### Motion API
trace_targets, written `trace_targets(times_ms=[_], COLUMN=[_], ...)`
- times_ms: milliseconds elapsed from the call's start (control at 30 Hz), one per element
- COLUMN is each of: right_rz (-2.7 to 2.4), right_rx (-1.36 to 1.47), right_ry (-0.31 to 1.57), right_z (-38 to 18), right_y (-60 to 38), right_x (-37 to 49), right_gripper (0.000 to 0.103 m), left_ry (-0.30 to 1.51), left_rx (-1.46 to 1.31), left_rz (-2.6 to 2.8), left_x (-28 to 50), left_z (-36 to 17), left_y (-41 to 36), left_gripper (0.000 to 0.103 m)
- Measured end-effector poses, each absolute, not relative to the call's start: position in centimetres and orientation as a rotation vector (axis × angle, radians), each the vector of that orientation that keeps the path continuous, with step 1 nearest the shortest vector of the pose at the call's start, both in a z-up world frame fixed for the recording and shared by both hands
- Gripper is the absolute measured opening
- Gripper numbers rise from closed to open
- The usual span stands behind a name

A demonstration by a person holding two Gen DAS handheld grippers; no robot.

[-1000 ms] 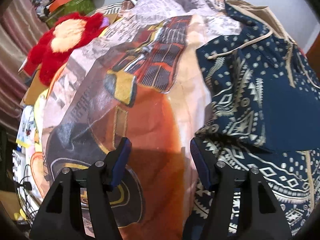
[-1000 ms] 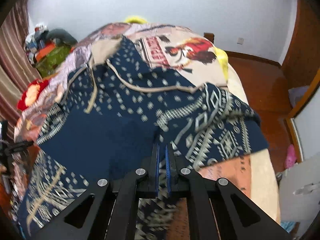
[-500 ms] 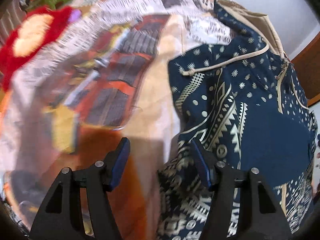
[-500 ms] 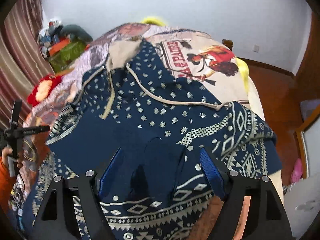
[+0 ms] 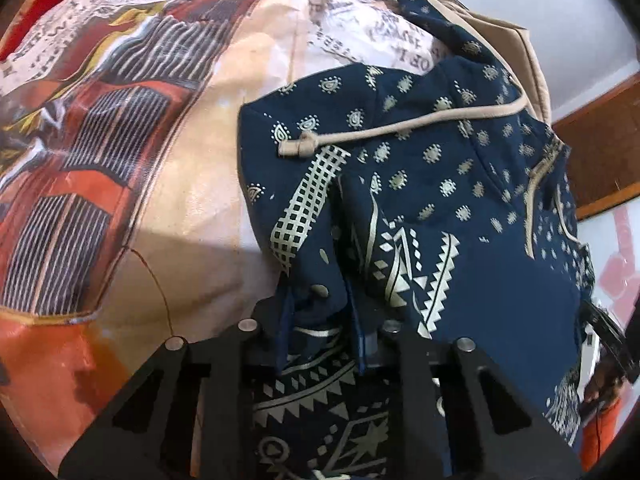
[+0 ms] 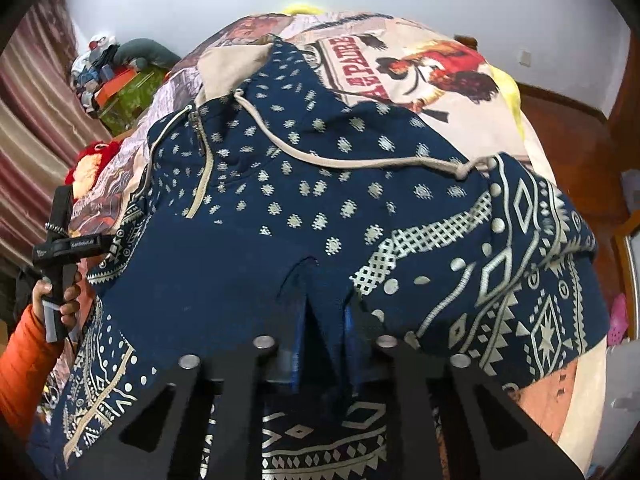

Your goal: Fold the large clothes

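A navy hoodie (image 5: pixel 440 184) with cream patterns and a beige drawstring (image 5: pixel 380 130) lies spread on the bed. My left gripper (image 5: pixel 318 320) is at the hoodie's left edge. Its jaws are closing and a bunched fold of patterned fabric is pinched between the blue pads. In the right wrist view the hoodie (image 6: pixel 280 208) fills the middle, with the beige-lined hood (image 6: pixel 232 60) at the far end. My right gripper (image 6: pixel 322 336) is at the near middle of the front, jaws closing, with a raised ridge of plain navy cloth squeezed between the pads.
A printed bedspread (image 5: pixel 160 160) covers the bed under the hoodie. A red plush toy (image 6: pixel 92 160) and a pile of things (image 6: pixel 108 68) lie at the far left by a curtain (image 6: pixel 32 120). A hand in an orange sleeve (image 6: pixel 24 352) shows at left. Wooden floor (image 6: pixel 568 152) lies to the right.
My left gripper moved right from the bedspread onto the hoodie's edge and closed on its fabric. My right gripper opened wide, then closed on a fold of the hoodie's front.
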State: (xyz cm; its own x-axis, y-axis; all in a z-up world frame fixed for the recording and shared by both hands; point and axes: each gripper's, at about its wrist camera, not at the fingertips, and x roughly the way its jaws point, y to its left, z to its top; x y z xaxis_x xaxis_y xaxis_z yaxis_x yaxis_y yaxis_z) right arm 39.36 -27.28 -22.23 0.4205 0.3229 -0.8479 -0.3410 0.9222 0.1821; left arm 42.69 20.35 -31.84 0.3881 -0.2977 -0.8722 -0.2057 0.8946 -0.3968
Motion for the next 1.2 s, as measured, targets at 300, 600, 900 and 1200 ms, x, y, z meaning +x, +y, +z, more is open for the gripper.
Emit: trace_targets(times_ms=[300, 600, 900, 1200], right_rz=[0.392, 0.268, 0.261, 0.22], right_rx=[-0.147, -0.141, -0.151, -0.12], right_ry=[0.872, 0.948, 0.979, 0.883], right_z=[-18.0, -20.1, -21.1, -17.2], right_y=[-25.6, -28.2, -28.9, -30.9], right_x=[39.2, 41.9, 41.8, 39.2], right_gripper=[0.006, 0.006, 0.007, 0.053], left_ry=[1.031, 1.138, 1.184, 1.074], left_rx=[-0.408, -0.287, -0.278, -0.104], left_rz=[0.006, 0.108, 0.188, 0.129], left_x=[40.4, 40.2, 39.4, 37.7], left_z=[-26.7, -28.9, -29.4, -21.9], left_y=[21.0, 20.9, 22.4, 17.2], left_gripper=[0.006, 0.003, 0.004, 0.024])
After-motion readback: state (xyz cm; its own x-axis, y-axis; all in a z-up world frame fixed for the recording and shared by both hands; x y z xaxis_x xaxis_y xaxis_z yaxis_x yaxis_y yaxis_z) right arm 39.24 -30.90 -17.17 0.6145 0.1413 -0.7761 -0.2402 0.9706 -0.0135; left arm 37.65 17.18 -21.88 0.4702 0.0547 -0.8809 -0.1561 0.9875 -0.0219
